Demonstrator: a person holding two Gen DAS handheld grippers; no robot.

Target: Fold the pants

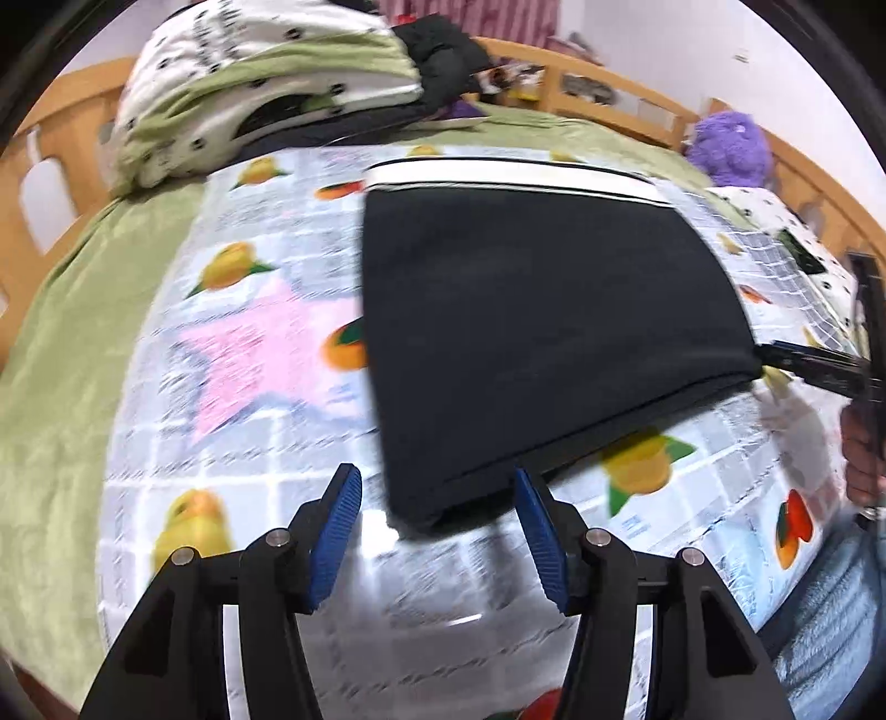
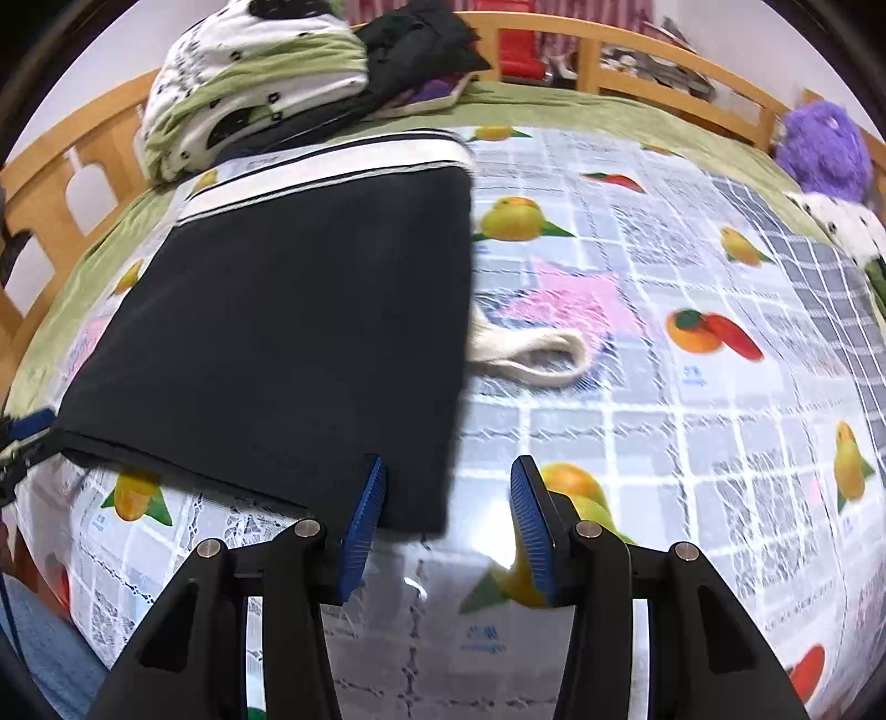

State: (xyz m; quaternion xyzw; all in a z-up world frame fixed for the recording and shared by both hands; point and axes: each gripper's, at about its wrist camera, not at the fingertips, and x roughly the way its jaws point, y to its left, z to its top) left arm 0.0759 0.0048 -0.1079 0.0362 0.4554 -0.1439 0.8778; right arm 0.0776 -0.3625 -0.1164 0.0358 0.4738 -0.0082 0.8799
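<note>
The black pants (image 1: 542, 332) lie folded into a flat rectangle on the fruit-print cloth, white waistband (image 1: 515, 171) at the far edge. They also show in the right wrist view (image 2: 288, 332). My left gripper (image 1: 437, 498) is open and empty, its blue pads just short of the near left corner of the pants. My right gripper (image 2: 448, 487) is open and empty at the near right corner. It also shows at the right edge of the left wrist view (image 1: 819, 365). A cream drawstring loop (image 2: 531, 360) sticks out from the pants' right side.
The fruit-print plastic cloth (image 2: 692, 421) covers a green bed sheet (image 1: 61, 354). A heap of bedding (image 2: 249, 83) and dark clothes (image 2: 421, 44) sits at the far left. A purple plush toy (image 2: 825, 149) is at the far right. Wooden bed rails (image 1: 50, 166) run around the edges.
</note>
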